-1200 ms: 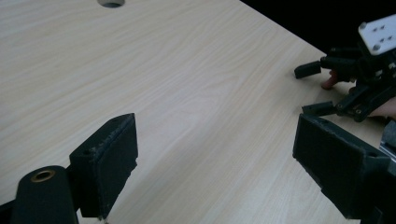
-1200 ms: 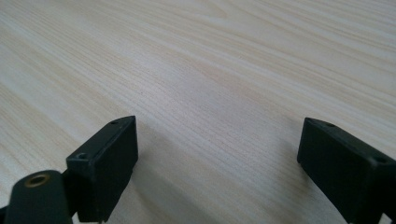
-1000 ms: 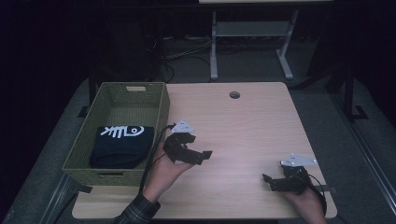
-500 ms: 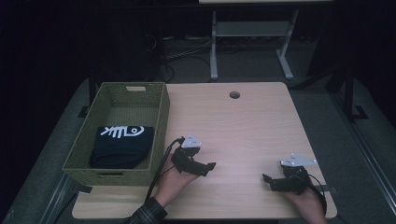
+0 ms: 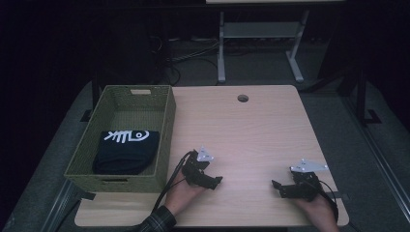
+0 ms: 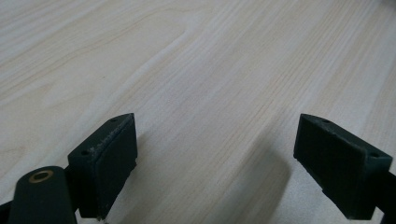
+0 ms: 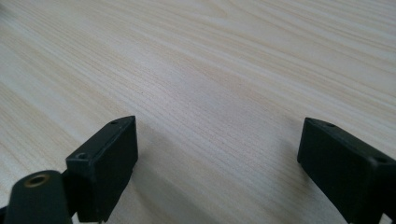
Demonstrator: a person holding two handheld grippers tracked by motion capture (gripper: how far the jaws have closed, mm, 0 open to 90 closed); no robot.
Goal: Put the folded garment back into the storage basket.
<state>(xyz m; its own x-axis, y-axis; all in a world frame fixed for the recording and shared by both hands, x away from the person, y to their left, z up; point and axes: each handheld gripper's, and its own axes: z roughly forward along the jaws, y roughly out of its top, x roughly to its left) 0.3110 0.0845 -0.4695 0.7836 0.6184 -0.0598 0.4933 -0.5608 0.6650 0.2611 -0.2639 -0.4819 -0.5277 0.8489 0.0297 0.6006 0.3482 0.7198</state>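
Observation:
A folded dark garment with a white fish-bone print (image 5: 126, 149) lies in a green woven basket (image 5: 164, 126) at the table's left edge. My left gripper (image 5: 215, 181) rests low on the wooden table (image 5: 251, 130) just right of the basket, jaws wide apart over bare wood (image 6: 215, 154). My right gripper (image 5: 276, 188) sits near the front right corner, pointing left, also open with nothing between its jaws (image 7: 219, 163).
A round cable hole (image 5: 242, 98) lies near the table's far edge. Beyond the table stand a white desk frame (image 5: 256, 34) and cables on the dark floor.
My left gripper has come down and toward the front edge, away from the basket's side, settling on the tabletop. The right gripper has stayed where it was.

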